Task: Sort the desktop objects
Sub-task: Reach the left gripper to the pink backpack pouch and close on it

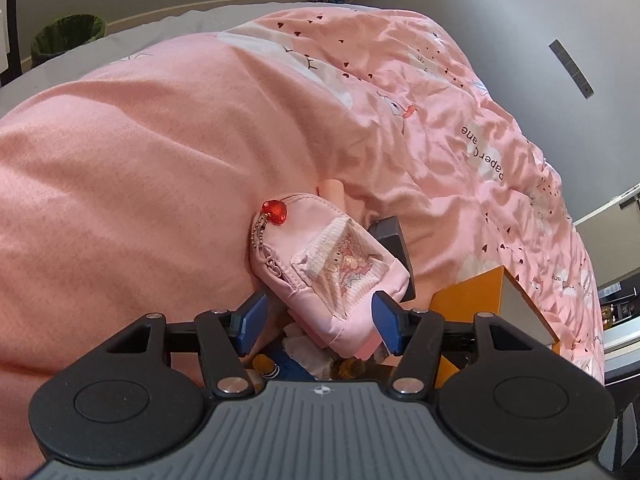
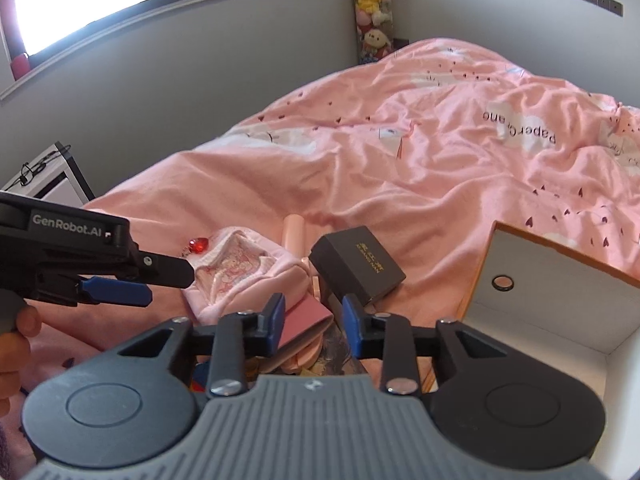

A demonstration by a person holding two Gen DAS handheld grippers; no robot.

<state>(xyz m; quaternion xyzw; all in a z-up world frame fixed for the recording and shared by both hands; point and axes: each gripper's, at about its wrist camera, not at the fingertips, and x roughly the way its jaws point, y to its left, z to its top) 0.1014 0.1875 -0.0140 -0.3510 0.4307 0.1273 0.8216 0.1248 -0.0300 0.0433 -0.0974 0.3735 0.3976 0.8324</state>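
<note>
A small pink backpack-shaped pouch (image 1: pixel 328 268) with a red heart charm (image 1: pixel 274 212) lies on the pink bedspread. My left gripper (image 1: pixel 318 320) is open, its blue fingers on either side of the pouch's near end, not closed on it. The pouch also shows in the right wrist view (image 2: pixel 244 268), with the left gripper (image 2: pixel 116 290) to its left. My right gripper (image 2: pixel 314 326) is open and empty above a pink wallet (image 2: pixel 306 322). A dark box with gold lettering (image 2: pixel 358 266) lies just beyond it. A pink tube (image 2: pixel 294 234) lies behind the pouch.
An open white drawer-like box with an orange rim (image 2: pixel 532 280) sits to the right, holding a small dark ring (image 2: pixel 503 283); it shows in the left wrist view (image 1: pixel 480 292) too. Several small items lie under the grippers. A green bin (image 1: pixel 68 38) stands by the wall.
</note>
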